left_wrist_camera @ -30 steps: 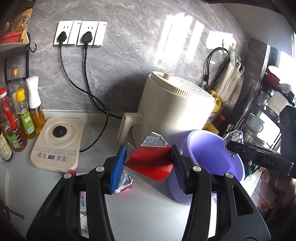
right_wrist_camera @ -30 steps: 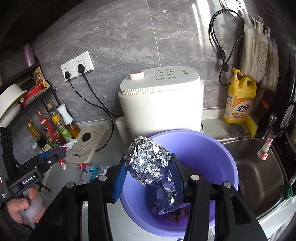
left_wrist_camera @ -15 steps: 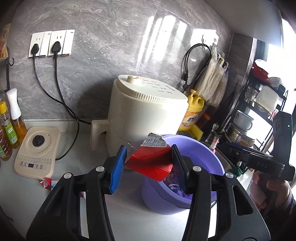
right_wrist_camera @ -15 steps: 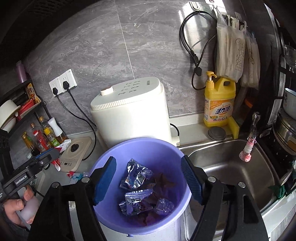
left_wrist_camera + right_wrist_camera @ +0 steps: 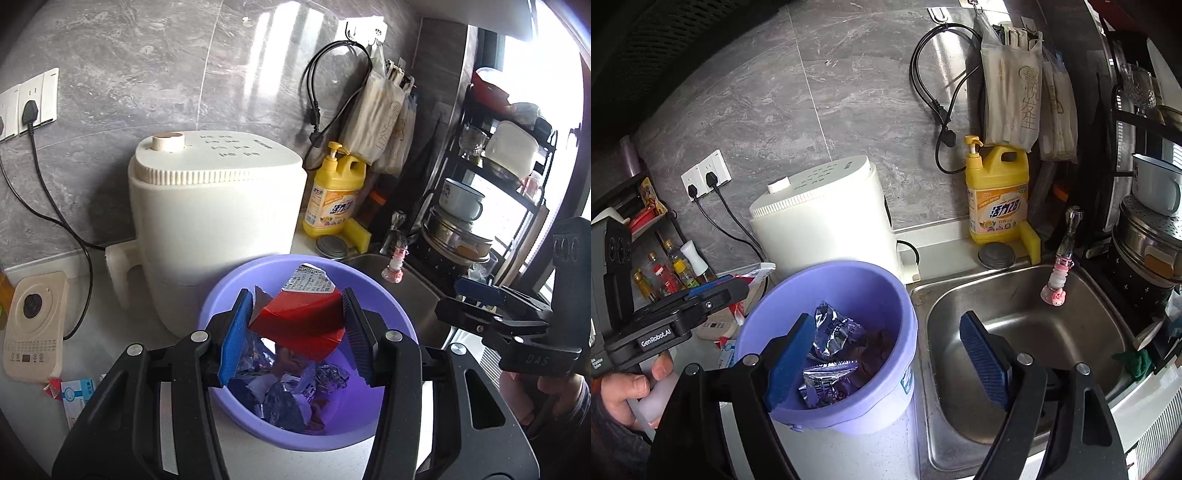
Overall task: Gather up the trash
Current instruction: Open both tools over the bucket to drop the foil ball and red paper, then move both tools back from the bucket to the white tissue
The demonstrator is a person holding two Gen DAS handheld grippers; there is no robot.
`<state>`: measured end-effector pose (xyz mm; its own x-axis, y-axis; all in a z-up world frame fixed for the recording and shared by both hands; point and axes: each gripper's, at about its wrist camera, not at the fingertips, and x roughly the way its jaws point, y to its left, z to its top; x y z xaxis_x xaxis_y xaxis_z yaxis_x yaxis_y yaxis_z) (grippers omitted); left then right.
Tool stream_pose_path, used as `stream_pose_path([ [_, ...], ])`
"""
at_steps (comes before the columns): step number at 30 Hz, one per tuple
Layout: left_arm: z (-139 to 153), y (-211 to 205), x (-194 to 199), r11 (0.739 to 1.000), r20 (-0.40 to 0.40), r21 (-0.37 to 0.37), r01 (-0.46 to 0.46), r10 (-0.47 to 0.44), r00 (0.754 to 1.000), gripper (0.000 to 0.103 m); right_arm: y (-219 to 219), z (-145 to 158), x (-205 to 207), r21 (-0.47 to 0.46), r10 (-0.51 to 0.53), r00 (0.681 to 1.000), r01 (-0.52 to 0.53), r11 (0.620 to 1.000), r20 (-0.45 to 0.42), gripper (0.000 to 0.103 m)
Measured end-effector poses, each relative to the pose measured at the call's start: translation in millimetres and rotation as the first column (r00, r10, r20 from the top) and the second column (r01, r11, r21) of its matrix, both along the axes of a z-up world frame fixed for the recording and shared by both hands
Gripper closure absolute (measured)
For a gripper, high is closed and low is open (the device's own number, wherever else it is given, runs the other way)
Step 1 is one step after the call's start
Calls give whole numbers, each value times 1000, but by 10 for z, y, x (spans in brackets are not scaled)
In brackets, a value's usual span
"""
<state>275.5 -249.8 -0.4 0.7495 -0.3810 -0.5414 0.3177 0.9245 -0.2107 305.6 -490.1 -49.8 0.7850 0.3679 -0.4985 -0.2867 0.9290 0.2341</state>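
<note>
The right gripper [image 5: 890,354] has let the foil ball fall into the purple bin [image 5: 229,295] and its empty jaws are opening wider, while the left gripper [image 5: 295,332] now squeezes the red carton [image 5: 303,325] right above the bin, ready to drop

One purple bin [image 5: 849,291] stands beside one steel sink [image 5: 1027,332]. Behind the bin are one white cooker [image 5: 827,210] and one yellow detergent bottle [image 5: 997,195]. Two plugs [image 5: 701,184] sit in the wall sockets left of the cooker.
</note>
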Motion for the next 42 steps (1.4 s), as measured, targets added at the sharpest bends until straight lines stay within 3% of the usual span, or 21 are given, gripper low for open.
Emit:
stream_pose_path([
  [3,-1,-67,2,1000,-2,-21,13,-13,1000,50,-26,4,34,-25,-1,1000,0,1000,-9,24],
  [5,-1,-60,-23,999,6,-44,26,-26,1000,26,-36,37,45,-33,-3,1000,3,999,-3,23],
  [6,4,-39,-51,998,18,-52,29,-28,999,21,-39,50,46,-32,-7,1000,7,999,-1,22],
  [12,-18,262,-141,996,8,-69,-53,54,999,15,74,38,63,-20,24,999,-25,999,-23,19],
  [17,-4,493,-278,993,19,-35,-116,117,993,6,282,43,49,-25,59,998,-59,998,-25,16],
  [22,-8,754,-424,986,6,-13,-167,167,986,6,542,49,14,-21,89,996,-89,996,-22,8],
  [42,-51,1972,-1021,942,-23,27,-336,336,942,6,1787,46,-260,-6,232,972,-232,973,-28,8],
])
